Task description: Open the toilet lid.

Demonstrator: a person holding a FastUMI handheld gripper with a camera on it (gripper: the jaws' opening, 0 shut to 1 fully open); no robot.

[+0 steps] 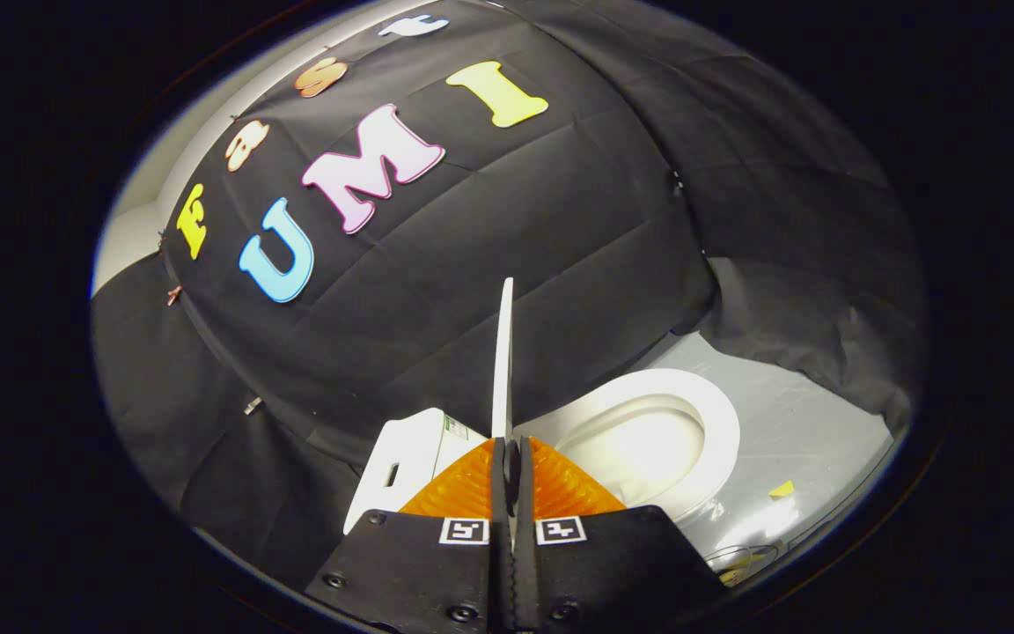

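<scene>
The white toilet lid point(503, 352) stands raised and I see it edge-on as a thin upright strip rising from between my fingers. My gripper point(511, 451) is shut on the lid's lower edge, both fingers pressed against it. To the right of the fingers the white seat ring point(718, 431) lies flat around the uncovered bowl point(639, 445). The white tank point(410, 453) stands just left of the fingers, partly hidden behind them.
Black cloth walls close in right behind the toilet and on both sides. A grey glossy floor point(815, 423) spreads to the right of the bowl, with a small yellow scrap point(782, 489) lying on it.
</scene>
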